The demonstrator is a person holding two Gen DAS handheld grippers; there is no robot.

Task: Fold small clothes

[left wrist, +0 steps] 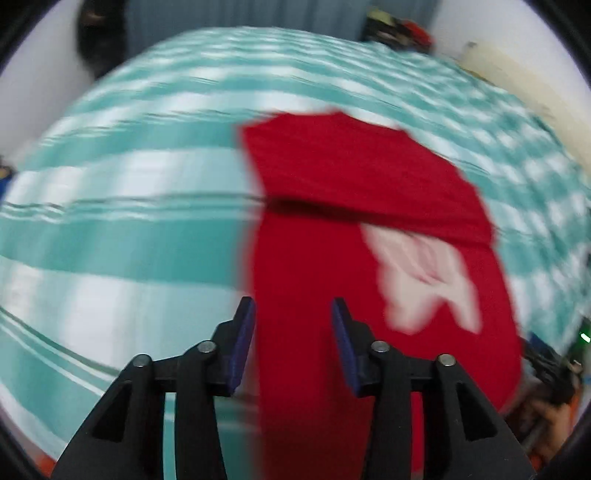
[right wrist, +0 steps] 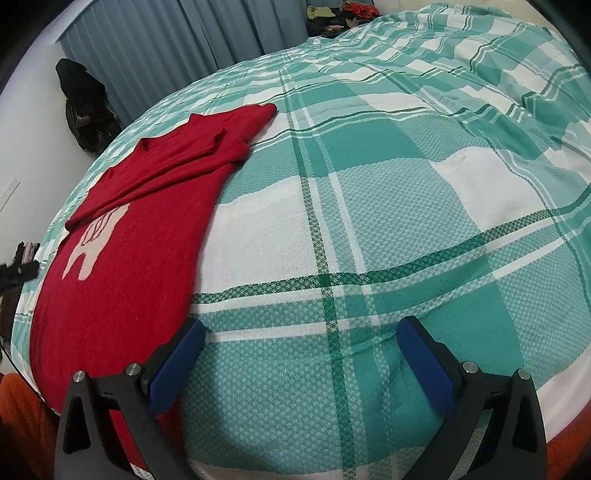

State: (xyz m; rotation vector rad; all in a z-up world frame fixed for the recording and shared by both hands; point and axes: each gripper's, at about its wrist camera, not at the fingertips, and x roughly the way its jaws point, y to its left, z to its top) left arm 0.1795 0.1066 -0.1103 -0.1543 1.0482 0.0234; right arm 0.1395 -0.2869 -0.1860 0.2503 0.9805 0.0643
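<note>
A small red sweater (left wrist: 332,236) with a pale pink animal figure (left wrist: 424,273) lies flat on the green and white checked bedspread (left wrist: 122,236). Its upper part and a sleeve are folded across the chest. My left gripper (left wrist: 293,310) is open and empty just above the sweater's left edge; this view is blurred. In the right wrist view the sweater (right wrist: 140,229) lies at the left. My right gripper (right wrist: 301,332) is wide open and empty over the bare bedspread (right wrist: 388,206), its left finger near the sweater's hem edge.
Blue-grey curtains (right wrist: 166,40) hang behind the bed. A dark bundle (right wrist: 85,110) sits by the white wall on the left. A pile of clothes (right wrist: 340,14) lies at the far end. Orange fabric (right wrist: 22,417) shows below the bed's near edge.
</note>
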